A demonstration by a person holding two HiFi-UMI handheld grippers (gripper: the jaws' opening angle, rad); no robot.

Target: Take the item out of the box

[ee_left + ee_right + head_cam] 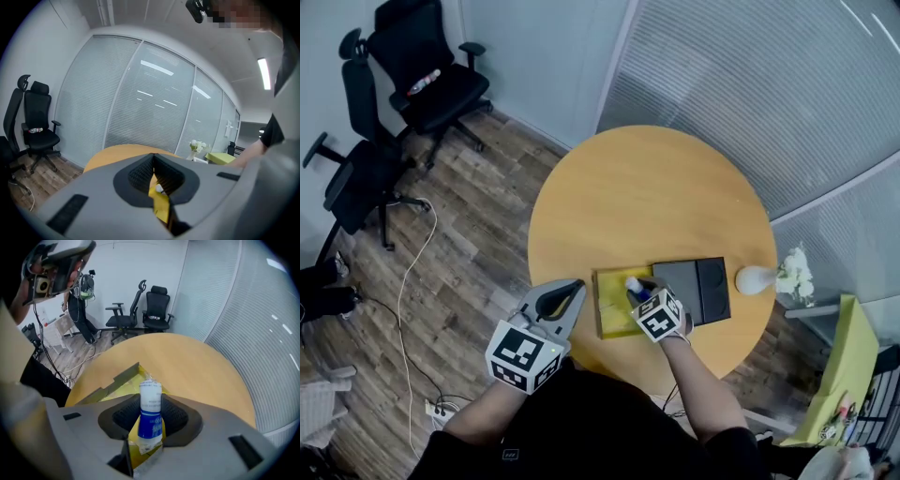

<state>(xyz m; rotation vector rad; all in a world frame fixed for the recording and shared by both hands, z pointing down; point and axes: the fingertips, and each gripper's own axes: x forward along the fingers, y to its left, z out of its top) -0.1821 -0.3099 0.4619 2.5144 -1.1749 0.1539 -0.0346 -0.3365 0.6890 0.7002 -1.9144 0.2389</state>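
Observation:
A yellow open box (609, 309) lies near the front edge of the round wooden table (647, 197), with its black lid (698, 289) flat beside it on the right. My right gripper (639, 292) hangs over the box, shut on a white and blue tube (634, 285) in clear wrap. In the right gripper view the tube (151, 408) stands upright between the pads, above the box (115, 383). My left gripper (565, 296) sits at the table's edge just left of the box, jaws together and empty. Through its tips a sliver of the box (161, 208) shows.
A white vase (757, 278) with pale flowers (794, 272) stands at the table's right edge, close to the lid. Black office chairs (422, 75) and a cable (412, 281) are on the wooden floor to the left. A green table (844, 366) stands at the right.

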